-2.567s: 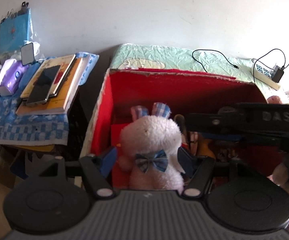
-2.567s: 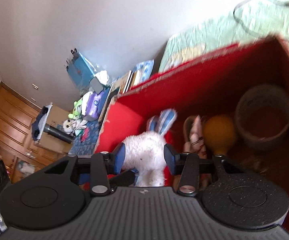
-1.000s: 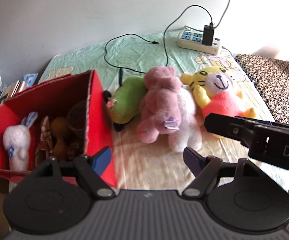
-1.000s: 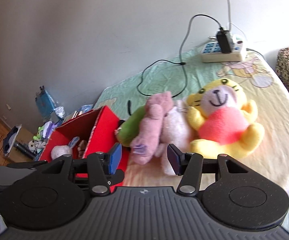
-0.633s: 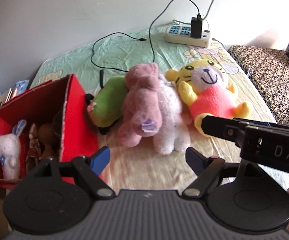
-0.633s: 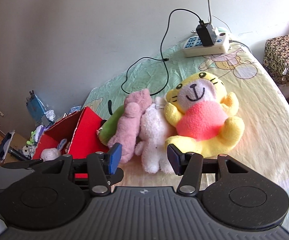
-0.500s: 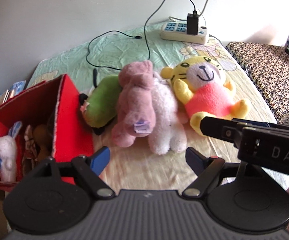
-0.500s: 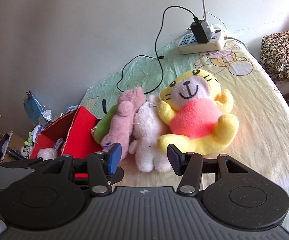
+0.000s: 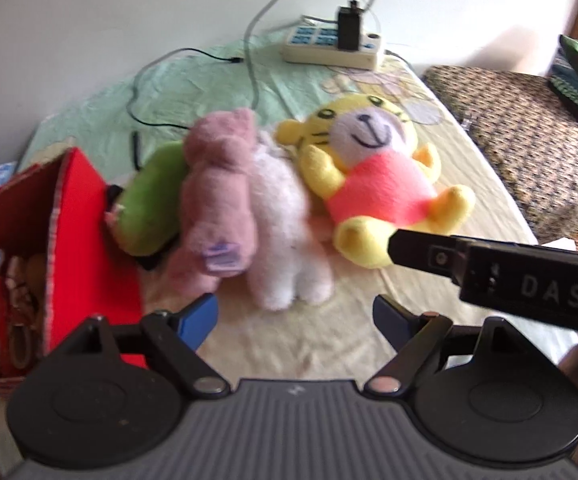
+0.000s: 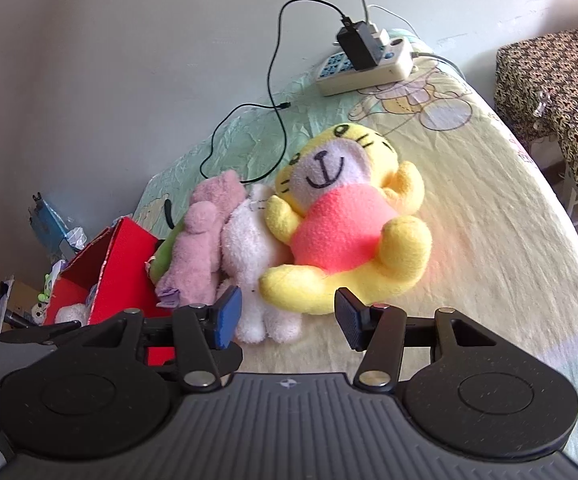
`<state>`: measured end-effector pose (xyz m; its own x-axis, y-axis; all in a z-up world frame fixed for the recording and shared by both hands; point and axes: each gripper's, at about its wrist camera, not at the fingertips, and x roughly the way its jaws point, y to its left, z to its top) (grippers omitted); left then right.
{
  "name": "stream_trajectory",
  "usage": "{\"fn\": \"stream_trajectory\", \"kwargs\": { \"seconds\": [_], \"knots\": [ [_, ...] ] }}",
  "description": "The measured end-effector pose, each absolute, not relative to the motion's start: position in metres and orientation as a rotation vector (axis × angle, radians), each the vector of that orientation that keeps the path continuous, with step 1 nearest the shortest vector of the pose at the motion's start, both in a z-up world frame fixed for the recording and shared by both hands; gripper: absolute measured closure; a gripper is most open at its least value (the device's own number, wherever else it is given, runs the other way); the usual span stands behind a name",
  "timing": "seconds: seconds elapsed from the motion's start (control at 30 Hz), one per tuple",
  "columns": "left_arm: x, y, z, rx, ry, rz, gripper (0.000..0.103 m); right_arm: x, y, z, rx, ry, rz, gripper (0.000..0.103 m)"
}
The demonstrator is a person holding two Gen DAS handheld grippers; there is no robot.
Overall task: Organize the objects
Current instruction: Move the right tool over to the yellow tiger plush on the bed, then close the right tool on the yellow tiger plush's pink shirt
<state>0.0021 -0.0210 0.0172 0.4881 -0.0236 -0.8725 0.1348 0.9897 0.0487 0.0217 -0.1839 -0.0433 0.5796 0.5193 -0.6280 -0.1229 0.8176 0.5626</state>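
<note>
Now both hand-held grippers, left [image 9: 295,312] and right [image 10: 287,318], gape empty above seemingly four plush toys [image 10: 341,232].

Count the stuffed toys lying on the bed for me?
4: a green toy nearest the red box, then a pink one, a white one and a yellow tiger in a row. Others may hide behind them.

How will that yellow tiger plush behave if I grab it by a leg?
The yellow tiger plush looks soft and stuffed, so it will probably be light and squash between the pads. Held by one leg it will likely dangle and sag. It leans against the white plush, which may shift as it lifts.
</note>
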Motion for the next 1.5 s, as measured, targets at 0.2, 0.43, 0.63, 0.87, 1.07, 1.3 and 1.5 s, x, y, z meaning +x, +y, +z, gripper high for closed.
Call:
{"fn": "stream_trajectory", "kwargs": {
  "seconds": [0.2, 0.43, 0.63, 0.87, 1.07, 1.3, 1.5],
  "knots": [
    [0.001, -0.025, 0.012, 0.037, 1.046, -0.224, 0.011, 0.020, -0.205, -0.054, 0.527, 0.890, 0.340, 0.048],
    [0.008, -0.037, 0.010, 0.002, 1.003, -0.341, 0.011, 0.029, -0.238, -0.066, 0.619, 0.893, 0.247, 0.047],
    [0.028, -0.037, 0.006, -0.022, 0.980, -0.370, 0.011, 0.055, -0.256, -0.076, 0.739, 0.887, 0.224, 0.041],
    [0.043, -0.036, -0.003, -0.056, 0.978, -0.394, 0.011, 0.096, -0.257, -0.103, 0.891, 0.918, 0.294, 0.041],
    [0.056, -0.031, -0.014, -0.078, 0.999, -0.392, 0.011, 0.124, -0.243, -0.123, 0.941, 0.942, 0.373, 0.041],
    [0.069, -0.028, -0.026, -0.086, 1.030, -0.369, 0.010, 0.138, -0.222, -0.137, 0.962, 0.980, 0.460, 0.041],
    [0.073, -0.034, -0.032, -0.098, 1.047, -0.388, 0.010, 0.131, -0.228, -0.133, 0.985, 0.992, 0.503, 0.053]
  ]
}}
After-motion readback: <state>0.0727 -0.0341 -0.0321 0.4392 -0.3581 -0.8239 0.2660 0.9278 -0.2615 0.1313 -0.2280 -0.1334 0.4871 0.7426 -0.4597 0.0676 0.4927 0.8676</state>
